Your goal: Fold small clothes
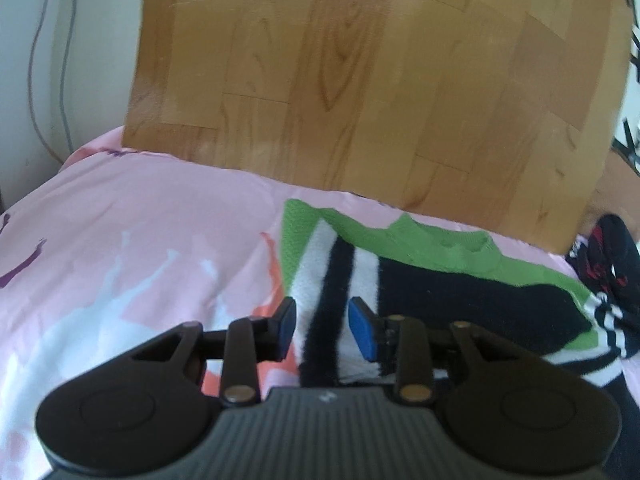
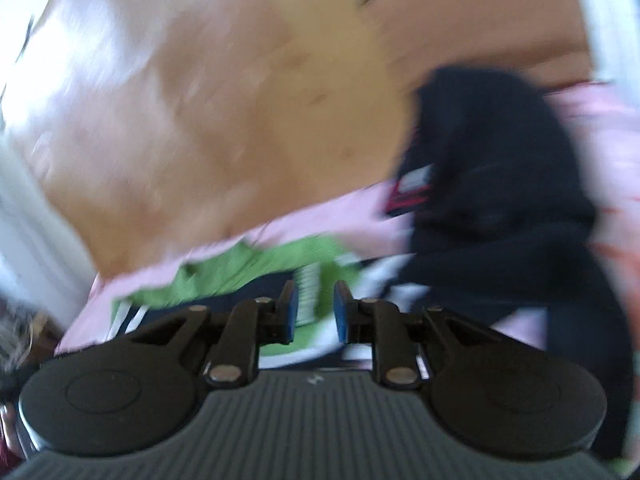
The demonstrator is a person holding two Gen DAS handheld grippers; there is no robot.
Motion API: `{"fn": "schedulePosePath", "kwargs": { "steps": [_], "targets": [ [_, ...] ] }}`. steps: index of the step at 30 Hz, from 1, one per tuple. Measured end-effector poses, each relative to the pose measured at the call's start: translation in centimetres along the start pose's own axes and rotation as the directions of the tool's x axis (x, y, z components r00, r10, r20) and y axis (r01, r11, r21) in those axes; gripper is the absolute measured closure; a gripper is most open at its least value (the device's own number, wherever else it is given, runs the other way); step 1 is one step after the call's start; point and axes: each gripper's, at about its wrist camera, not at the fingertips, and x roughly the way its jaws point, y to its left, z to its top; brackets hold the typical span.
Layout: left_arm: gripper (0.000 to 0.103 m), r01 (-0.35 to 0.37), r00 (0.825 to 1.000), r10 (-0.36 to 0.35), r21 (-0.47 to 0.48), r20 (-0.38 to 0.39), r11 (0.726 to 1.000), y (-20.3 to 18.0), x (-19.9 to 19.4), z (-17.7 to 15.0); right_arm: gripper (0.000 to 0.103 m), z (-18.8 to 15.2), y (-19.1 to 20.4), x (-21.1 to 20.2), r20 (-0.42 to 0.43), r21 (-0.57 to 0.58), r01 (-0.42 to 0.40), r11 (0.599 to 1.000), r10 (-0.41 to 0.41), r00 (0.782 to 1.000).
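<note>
A green, black and white striped knit garment (image 1: 436, 280) lies on the pink bedsheet (image 1: 132, 232). My left gripper (image 1: 322, 330) is open just above its left striped part, with nothing between the blue pads (image 1: 362, 334). In the blurred right wrist view the same garment (image 2: 256, 264) lies under my right gripper (image 2: 315, 312), which is open and empty. A black garment with a red patch (image 2: 492, 168) lies to the right of it, also seen in the left wrist view (image 1: 608, 256).
A wooden headboard (image 1: 360, 80) stands right behind the bed, also in the right wrist view (image 2: 208, 120). A white wall with hanging cables (image 1: 48, 72) is at the left. The pink sheet stretches out to the left of the garment.
</note>
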Motion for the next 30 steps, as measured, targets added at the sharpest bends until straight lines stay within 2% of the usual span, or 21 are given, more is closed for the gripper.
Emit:
{"fn": "schedulePosePath", "kwargs": {
  "steps": [2, 5, 7, 10, 15, 17, 20, 22, 24, 25, 26, 27, 28, 29, 30],
  "targets": [
    [0.074, -0.006, 1.000, 0.007, 0.023, -0.016, 1.000, -0.4, 0.5, -0.3, 0.080, 0.1, -2.3, -2.5, 0.047, 0.059, 0.041, 0.997, -0.044, 0.998],
    [0.072, -0.053, 0.998, 0.055, 0.051, -0.034, 0.997, -0.7, 1.3, -0.7, 0.080, -0.1, -5.0, -5.8, 0.118, 0.118, 0.115, 0.986, -0.128, 0.985],
    [0.069, -0.065, 0.997, 0.068, 0.050, -0.045, 0.997, -0.6, 1.7, -0.8, 0.074, -0.6, -6.4, -7.3, 0.145, 0.133, 0.174, 0.976, -0.193, 0.970],
    [0.067, -0.061, 0.997, 0.063, 0.034, -0.050, 0.998, -0.3, 1.6, -0.8, 0.068, -1.8, -7.2, -8.1, 0.136, 0.092, 0.267, 0.959, -0.278, 0.951],
    [0.067, -0.060, 0.997, 0.062, 0.035, -0.049, 0.998, -0.2, 1.6, -0.8, 0.063, -3.9, -6.5, -7.2, 0.083, -0.053, 0.341, 0.939, -0.336, 0.938],
    [0.067, -0.060, 0.997, 0.062, 0.034, -0.049, 0.998, -0.2, 1.6, -0.8, 0.063, -4.8, -6.1, -7.5, 0.082, -0.098, 0.341, 0.935, -0.334, 0.939],
    [0.066, -0.062, 0.997, 0.063, 0.036, -0.049, 0.997, -0.3, 1.7, -0.8, 0.060, -5.9, -4.6, -7.7, 0.075, -0.203, 0.309, 0.929, -0.299, 0.951],
    [0.066, -0.064, 0.997, 0.066, 0.039, -0.050, 0.997, -0.4, 1.7, -0.8, 0.052, -6.3, -3.9, -7.2, 0.035, -0.271, 0.272, 0.923, -0.273, 0.961],
    [0.065, -0.066, 0.996, 0.068, 0.039, -0.050, 0.997, -0.5, 1.7, -0.8, 0.050, -7.1, -3.7, -6.5, -0.026, -0.316, 0.262, 0.912, -0.285, 0.958],
    [0.065, -0.066, 0.996, 0.068, 0.038, -0.051, 0.997, -0.5, 1.7, -0.8, 0.054, -7.5, -4.0, -5.9, -0.049, -0.335, 0.285, 0.898, -0.318, 0.947],
    [0.065, -0.066, 0.996, 0.067, 0.035, -0.051, 0.997, -0.4, 1.7, -0.8, 0.063, -7.8, -4.3, -5.8, -0.022, -0.351, 0.309, 0.884, -0.338, 0.941],
    [0.065, -0.065, 0.996, 0.066, 0.032, -0.052, 0.997, -0.4, 1.7, -0.8, 0.088, -7.4, -4.5, -5.7, -0.013, -0.340, 0.337, 0.878, -0.363, 0.932],
    [0.065, -0.065, 0.996, 0.067, 0.030, -0.052, 0.997, -0.3, 1.7, -0.8, 0.092, -6.5, -4.8, -5.8, -0.028, -0.299, 0.358, 0.885, -0.383, 0.923],
    [0.065, -0.067, 0.996, 0.069, 0.029, -0.052, 0.997, -0.3, 1.6, -0.8, 0.092, -5.2, -5.3, -6.0, -0.054, -0.228, 0.334, 0.915, -0.354, 0.934],
    [0.065, -0.069, 0.996, 0.070, 0.026, -0.050, 0.997, -0.3, 1.5, -0.8, 0.092, -3.7, -5.4, -6.6, -0.055, -0.147, 0.281, 0.948, -0.291, 0.955]
  ]
}}
